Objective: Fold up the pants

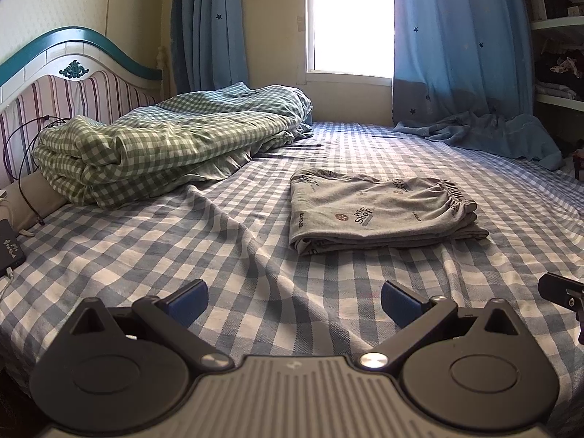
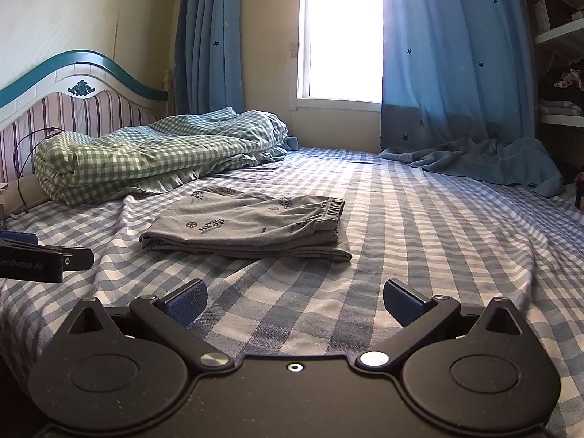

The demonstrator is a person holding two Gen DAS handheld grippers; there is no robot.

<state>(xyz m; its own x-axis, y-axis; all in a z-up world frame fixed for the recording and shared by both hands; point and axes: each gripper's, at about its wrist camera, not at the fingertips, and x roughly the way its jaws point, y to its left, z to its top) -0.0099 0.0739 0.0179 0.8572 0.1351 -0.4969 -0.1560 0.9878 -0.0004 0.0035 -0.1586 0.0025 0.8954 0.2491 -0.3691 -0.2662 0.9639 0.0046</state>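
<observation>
Grey printed pants (image 1: 379, 215) lie folded into a flat rectangle on the blue checked bed sheet (image 1: 182, 252), waistband to the right. They also show in the right wrist view (image 2: 248, 228). My left gripper (image 1: 294, 301) is open and empty, hovering over the sheet near the bed's front, short of the pants and to their left. My right gripper (image 2: 295, 303) is open and empty, also short of the pants and a little to their right. Each gripper's edge shows in the other's view: the right one (image 1: 562, 292) and the left one (image 2: 43, 261).
A folded green checked quilt (image 1: 164, 146) lies at the back left against the striped headboard (image 1: 69, 91). Blue curtains (image 1: 460, 47) hang at the window, their hem (image 1: 489, 135) resting on the bed's far right. Cables and a dark device (image 1: 11, 248) lie at the left edge. Shelves (image 1: 558, 62) stand at right.
</observation>
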